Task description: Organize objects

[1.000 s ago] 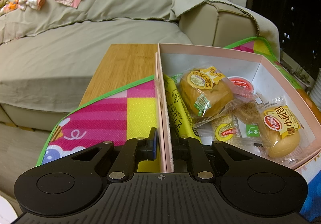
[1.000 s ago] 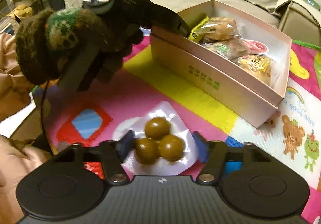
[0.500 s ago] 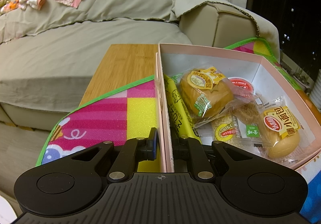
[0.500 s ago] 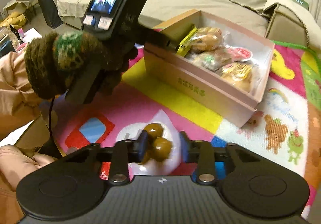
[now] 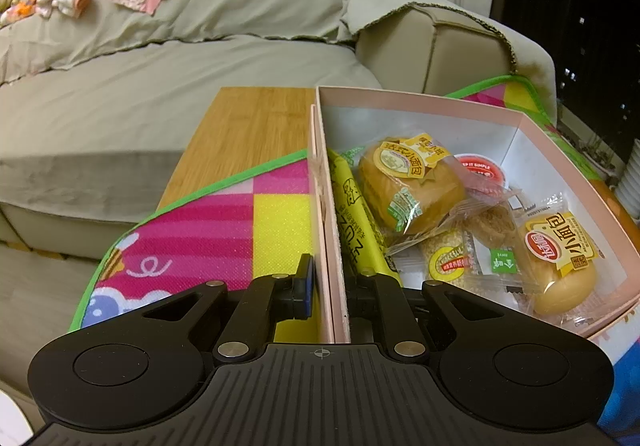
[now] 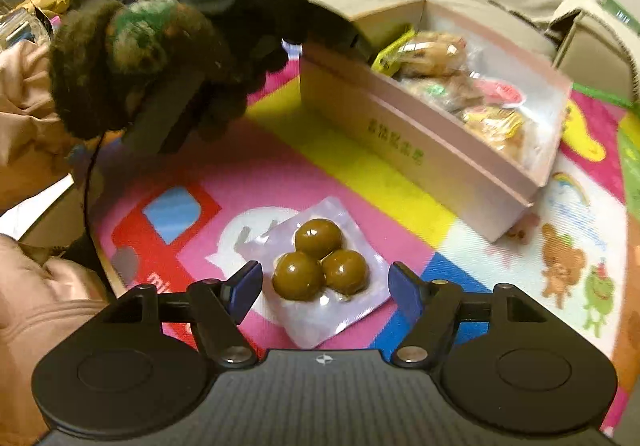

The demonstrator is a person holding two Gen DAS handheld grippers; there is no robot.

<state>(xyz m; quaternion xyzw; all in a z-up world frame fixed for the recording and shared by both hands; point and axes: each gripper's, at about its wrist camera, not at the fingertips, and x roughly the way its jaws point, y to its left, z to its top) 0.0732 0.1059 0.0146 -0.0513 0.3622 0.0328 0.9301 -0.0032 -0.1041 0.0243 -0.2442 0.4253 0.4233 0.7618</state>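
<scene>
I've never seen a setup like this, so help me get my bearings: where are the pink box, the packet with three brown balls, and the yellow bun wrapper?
pink box (image 6: 448, 162), right wrist view, on its long side wall.
packet of three brown balls (image 6: 318, 238), right wrist view, on the top ball.
yellow bun wrapper (image 5: 560, 246), left wrist view, on its label.

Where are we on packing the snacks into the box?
Done: several wrapped buns already lie in the pink box. In hand: the left gripper clamps the box's near wall. Left: the pouch of three brown balls lies on the mat between the right gripper's fingers, whose jaws have just opened.
</scene>
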